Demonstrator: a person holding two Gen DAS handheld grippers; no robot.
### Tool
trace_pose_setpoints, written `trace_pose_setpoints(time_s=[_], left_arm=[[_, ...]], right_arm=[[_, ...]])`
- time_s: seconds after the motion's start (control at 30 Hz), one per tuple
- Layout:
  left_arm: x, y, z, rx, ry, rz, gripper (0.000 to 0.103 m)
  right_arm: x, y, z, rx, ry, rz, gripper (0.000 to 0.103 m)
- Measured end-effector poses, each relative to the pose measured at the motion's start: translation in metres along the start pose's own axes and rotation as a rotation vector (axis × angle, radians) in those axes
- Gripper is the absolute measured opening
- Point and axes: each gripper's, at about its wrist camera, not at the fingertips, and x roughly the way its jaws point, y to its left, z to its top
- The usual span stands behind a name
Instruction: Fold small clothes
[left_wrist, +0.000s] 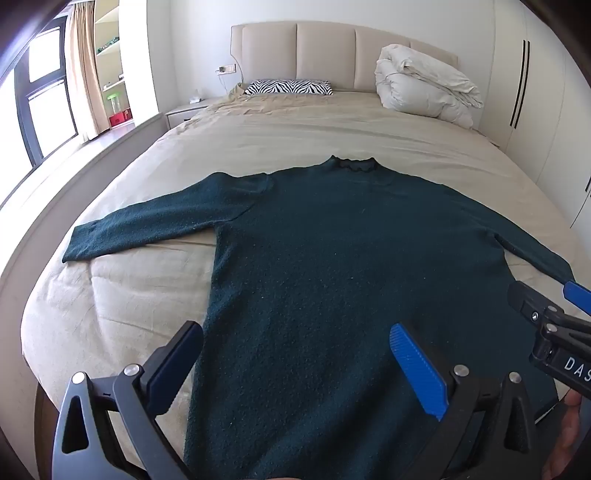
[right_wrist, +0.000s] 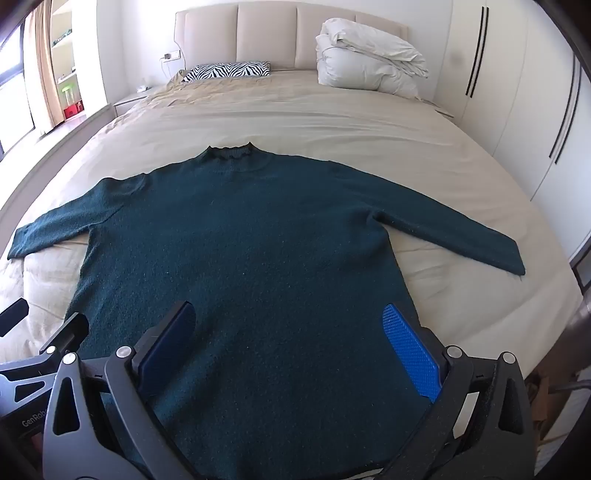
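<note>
A dark green sweater (left_wrist: 325, 266) lies flat and face up on a bed (left_wrist: 110, 317) covered with a beige sheet. Its collar (left_wrist: 351, 164) points toward the far headboard (left_wrist: 325, 55), and its hem is at the near edge, under the cameras. Both sleeves are spread out to the sides, the left sleeve (left_wrist: 147, 225) reaching toward the left edge of the bed and the right sleeve (right_wrist: 461, 229) angled toward the right edge.

The left hand-held gripper (left_wrist: 295, 373) hovers above the near left part of the sweater with its jaws spread wide and nothing between them. The right hand-held gripper (right_wrist: 295, 350) hovers above the near right part of the sweater, also wide open and holding nothing. The two are close beside each other.

At the far end of the bed a zebra-print pillow (left_wrist: 288, 88) lies on the left and a folded white duvet (left_wrist: 424, 83) is piled on the right. A white wardrobe (right_wrist: 517, 92) stands along the right wall, and a window with a curtain (left_wrist: 83, 66) is on the left.
</note>
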Motion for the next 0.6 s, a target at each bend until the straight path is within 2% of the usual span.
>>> trace_pose_setpoints(time_s=[0.6], left_arm=[[-0.0014, 0.0026, -0.0015, -0.003, 0.001, 0.004, 0.103]], right_arm=[[-0.0002, -0.0010, -0.0068, -0.001, 0.004, 0.004, 0.103]])
